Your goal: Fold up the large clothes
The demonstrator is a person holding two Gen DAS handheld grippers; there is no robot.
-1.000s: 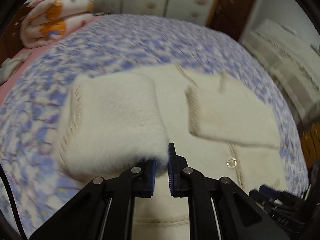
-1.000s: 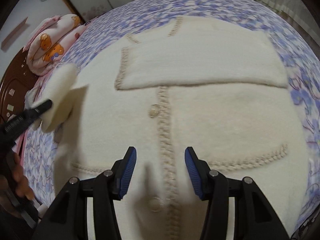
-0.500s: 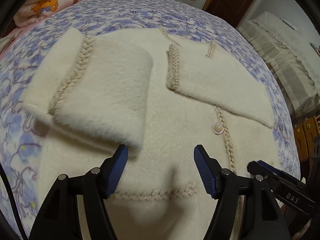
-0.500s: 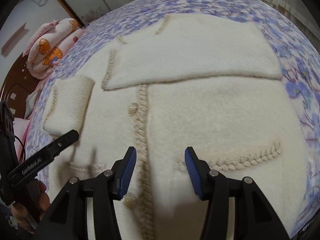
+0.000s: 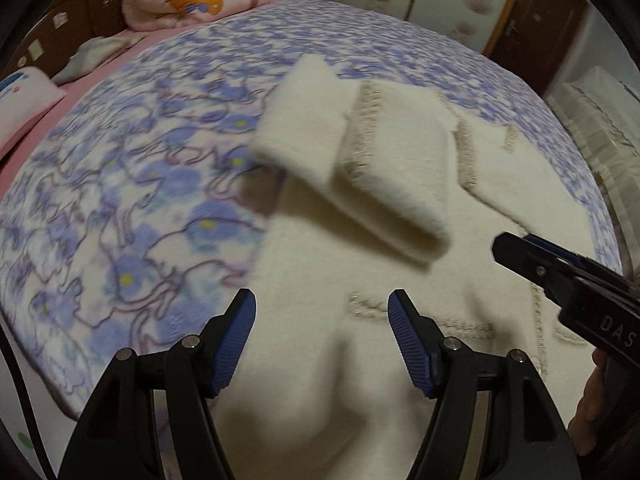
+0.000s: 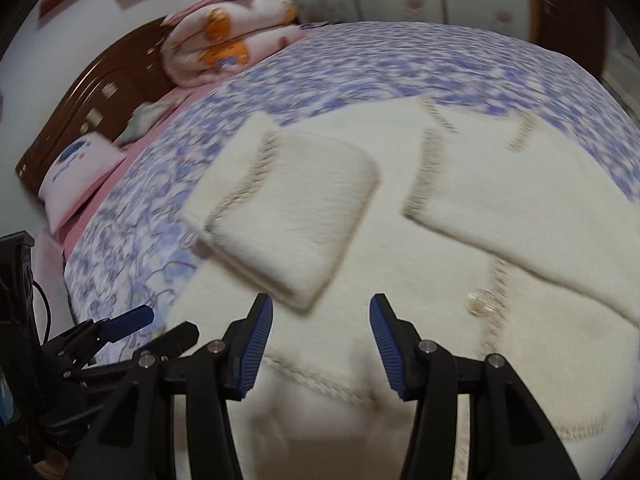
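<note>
Your left gripper (image 5: 322, 316) hangs over the cream cardigan (image 5: 384, 264), its jaws spread wide with nothing between them; the pads sit above the garment's near hem, close to its left border where the flowered bedspread (image 5: 132, 208) begins. Your right gripper (image 6: 321, 318) also stands with jaws apart and empty, above the cardigan's lower front, the folded sleeve (image 6: 292, 216) just beyond its left pad.

The cardigan lies flat on the bed, front up. One sleeve is folded in across the chest on the cardigan's left side, and the other sleeve (image 6: 532, 208) is folded in on its right. A pearl button (image 6: 480, 302) sits on the braided placket below that second sleeve.

Left of the cardigan the bedspread runs bare to the pink sheet (image 6: 104, 188). Beyond the cardigan's collar the bedspread continues to a rolled bear-print quilt (image 6: 228, 44) by the headboard (image 6: 92, 92). The cardigan's near hem seems to reach the bed's edge, though blur makes that uncertain.
</note>
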